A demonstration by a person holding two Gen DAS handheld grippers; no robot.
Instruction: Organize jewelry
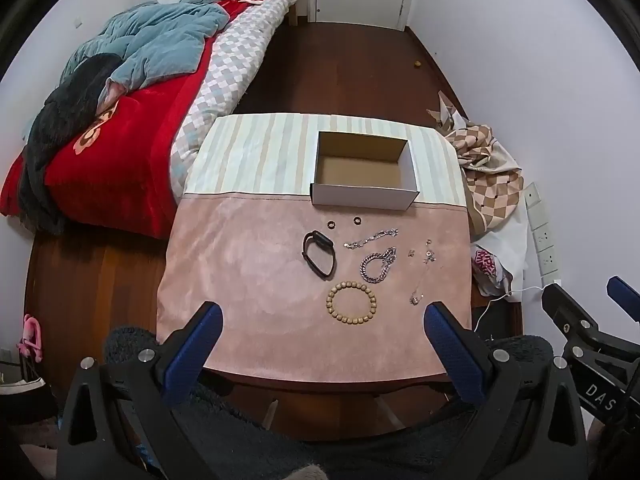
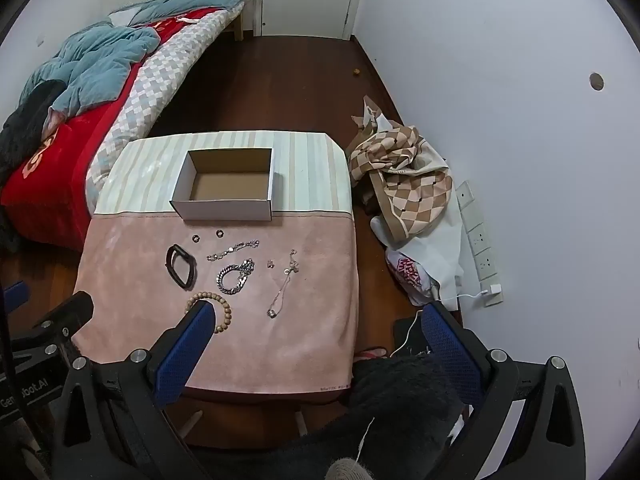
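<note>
Altogether two rings [image 1: 343,222], three bracelets [image 1: 351,307], one box [image 1: 363,171]

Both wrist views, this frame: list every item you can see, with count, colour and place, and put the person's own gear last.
cardboard box: 1, white outside, brown inside, empty, table's far half
rings: 2, dark, before the box
watch band: 1, black, left of the chains
chain bracelets: 2, silver, table middle
bead bracelet: 1, tan wood, nearest
necklace: 1, thin silver, right
tablecloth: 1, pink and striped
bed: 1, red, teal bedding, left
left gripper: 1, blue fingers open
right gripper: 1, blue fingers open
</note>
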